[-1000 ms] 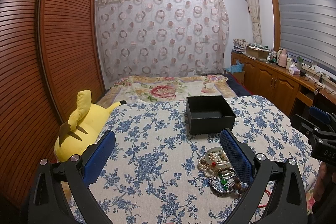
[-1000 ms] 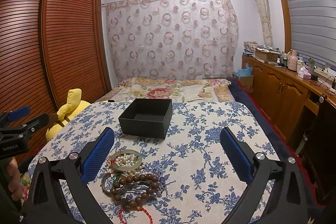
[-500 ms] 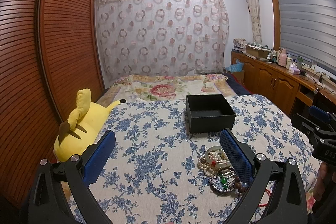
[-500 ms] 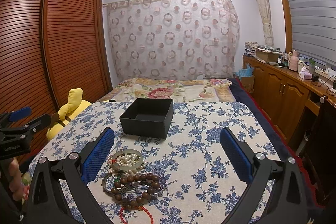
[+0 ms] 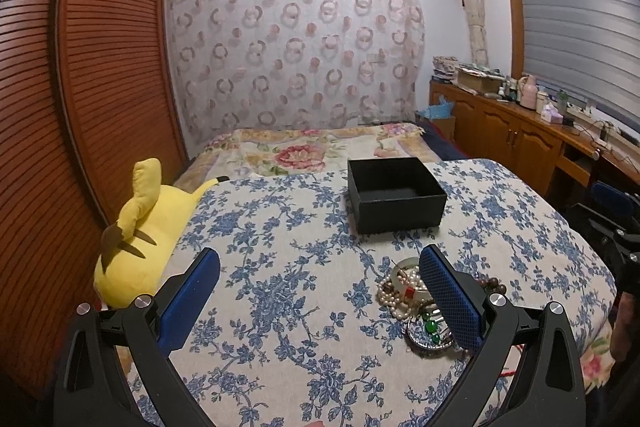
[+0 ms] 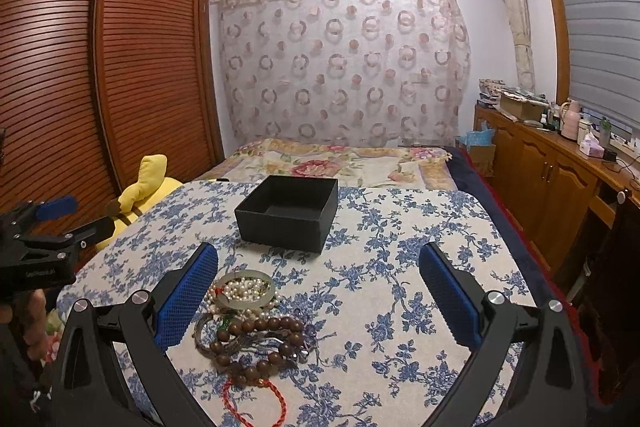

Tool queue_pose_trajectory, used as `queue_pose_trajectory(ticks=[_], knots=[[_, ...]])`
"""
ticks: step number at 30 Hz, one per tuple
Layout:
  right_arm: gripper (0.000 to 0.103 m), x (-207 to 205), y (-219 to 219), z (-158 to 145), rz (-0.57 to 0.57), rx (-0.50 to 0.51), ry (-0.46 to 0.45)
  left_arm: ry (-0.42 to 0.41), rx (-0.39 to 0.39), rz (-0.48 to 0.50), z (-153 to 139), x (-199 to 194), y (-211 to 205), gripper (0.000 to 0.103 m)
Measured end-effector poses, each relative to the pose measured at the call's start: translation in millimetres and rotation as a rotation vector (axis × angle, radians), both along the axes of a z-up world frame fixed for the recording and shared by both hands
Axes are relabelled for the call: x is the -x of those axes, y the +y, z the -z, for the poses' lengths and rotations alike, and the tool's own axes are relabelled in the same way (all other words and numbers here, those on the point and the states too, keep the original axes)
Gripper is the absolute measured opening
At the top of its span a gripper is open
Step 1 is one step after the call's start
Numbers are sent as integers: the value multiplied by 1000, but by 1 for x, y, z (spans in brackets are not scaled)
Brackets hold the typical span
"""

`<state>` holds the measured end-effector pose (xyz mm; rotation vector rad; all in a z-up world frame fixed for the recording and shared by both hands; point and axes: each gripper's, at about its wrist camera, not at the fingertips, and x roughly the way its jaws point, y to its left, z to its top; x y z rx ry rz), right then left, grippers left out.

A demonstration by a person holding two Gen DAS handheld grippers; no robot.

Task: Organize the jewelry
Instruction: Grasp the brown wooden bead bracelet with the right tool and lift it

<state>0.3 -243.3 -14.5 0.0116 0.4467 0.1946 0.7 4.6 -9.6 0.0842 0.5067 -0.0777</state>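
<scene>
An open black box (image 5: 394,194) (image 6: 289,211) stands empty on the blue-flowered table (image 5: 288,291) (image 6: 400,267). A pile of jewelry lies nearer: a pale bangle with pearls (image 6: 244,287) (image 5: 402,281), a brown bead bracelet (image 6: 260,345), a silver bangle with green stones (image 5: 430,333) and a red cord (image 6: 256,403). My left gripper (image 5: 320,291) hovers open, its right finger partly hiding the pile. My right gripper (image 6: 318,287) is open too, the pile by its left finger. Each gripper shows at the other view's edge (image 6: 44,231) (image 5: 612,223).
A yellow plush toy (image 5: 140,239) lies at the table's left edge against a slatted wooden wardrobe (image 5: 80,107). A bed with a floral cover (image 6: 340,163) lies behind the table. Wooden cabinets (image 6: 552,179) with clutter line the right wall.
Both views have shifted only slightly; the right wrist camera has risen and eased back a little. Jewelry and box have not moved.
</scene>
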Motion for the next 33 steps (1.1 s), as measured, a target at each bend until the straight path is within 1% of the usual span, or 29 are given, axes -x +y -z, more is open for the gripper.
queue_pose_trajectory(ticks=[5, 7, 9, 10, 12, 13, 15, 16, 18, 19, 21, 23, 28, 33], knots=[[100, 1, -4, 11, -39, 2, 33, 18, 15, 26, 12, -2, -2, 97], [92, 0, -7, 17, -58, -3, 59, 29, 24, 35, 17, -3, -4, 97], [82, -3, -9, 27, -89, -17, 105, 47, 43, 48, 24, -4, -6, 97], [79, -6, -9, 33, -103, -21, 128, 58, 50, 58, 28, -5, -7, 97], [71, -12, -9, 44, -127, -22, 172, 70, 52, 69, 34, -6, -12, 97], [68, -13, -7, 48, -134, -20, 185, 75, 59, 75, 38, -7, -14, 97], [59, -18, -4, 60, -155, -14, 222, 79, 81, 86, 42, -9, -16, 97], [57, -21, -2, 64, -163, -11, 237, 81, 93, 91, 45, -10, -17, 97], [50, -27, 2, 74, -183, -1, 268, 94, 110, 99, 50, -15, -19, 97], [48, -29, 3, 77, -190, 2, 279, 105, 118, 107, 52, -18, -20, 97], [39, -35, 5, 86, -202, 4, 307, 128, 129, 128, 58, -24, -21, 97], [36, -41, 6, 90, -209, -4, 331, 145, 122, 137, 61, -28, -22, 97], [36, -55, 6, 97, -238, -61, 381, 181, 148, 179, 71, -35, -16, 97], [36, -67, 13, 102, -254, -74, 429, 213, 121, 196, 79, -38, -16, 97]])
